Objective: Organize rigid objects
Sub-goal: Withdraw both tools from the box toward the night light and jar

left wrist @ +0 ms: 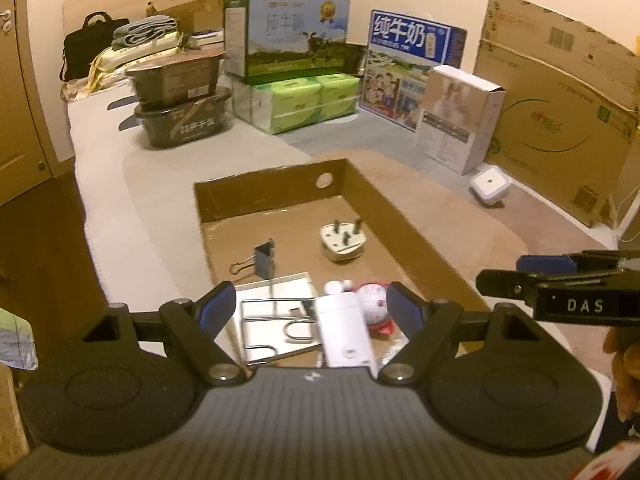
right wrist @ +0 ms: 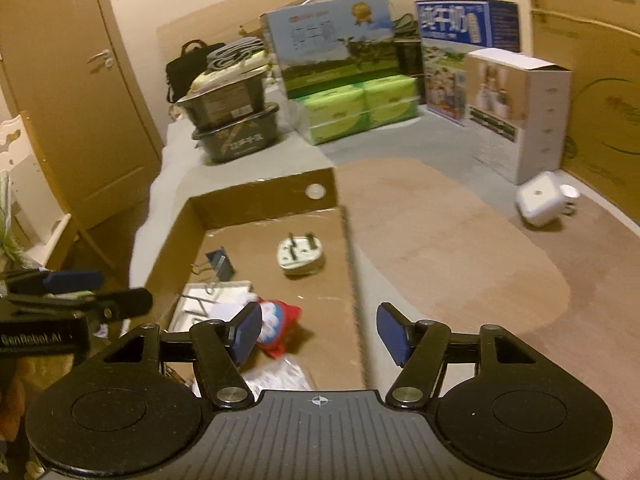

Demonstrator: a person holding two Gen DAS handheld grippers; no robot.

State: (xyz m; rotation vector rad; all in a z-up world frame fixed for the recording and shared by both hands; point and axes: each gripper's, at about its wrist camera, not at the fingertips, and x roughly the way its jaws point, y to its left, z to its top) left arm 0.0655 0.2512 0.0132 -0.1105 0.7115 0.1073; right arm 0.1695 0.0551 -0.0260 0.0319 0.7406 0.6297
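Observation:
A shallow cardboard box point(left wrist: 272, 190) point(right wrist: 256, 200) lies open on the bed. Inside it are a white three-pin plug point(left wrist: 343, 240) point(right wrist: 300, 257), a binder clip point(left wrist: 262, 261) point(right wrist: 220, 262), a white framed tray with metal hooks point(left wrist: 276, 316), a white bottle point(left wrist: 346, 328) and a red-and-white packet point(left wrist: 376, 304) point(right wrist: 276, 322). A white cube charger point(left wrist: 490, 184) point(right wrist: 540, 198) lies on the bed outside the box. My left gripper point(left wrist: 310, 306) is open and empty above the box's near end. My right gripper point(right wrist: 320, 330) is open and empty over the box's right wall.
Against the wall stand milk cartons point(left wrist: 288, 32), green tissue packs point(left wrist: 304, 100), a white product box point(left wrist: 460, 116), stacked dark tubs point(left wrist: 180, 96) and a large cardboard box point(left wrist: 560, 100). A door point(right wrist: 80, 80) is at the left.

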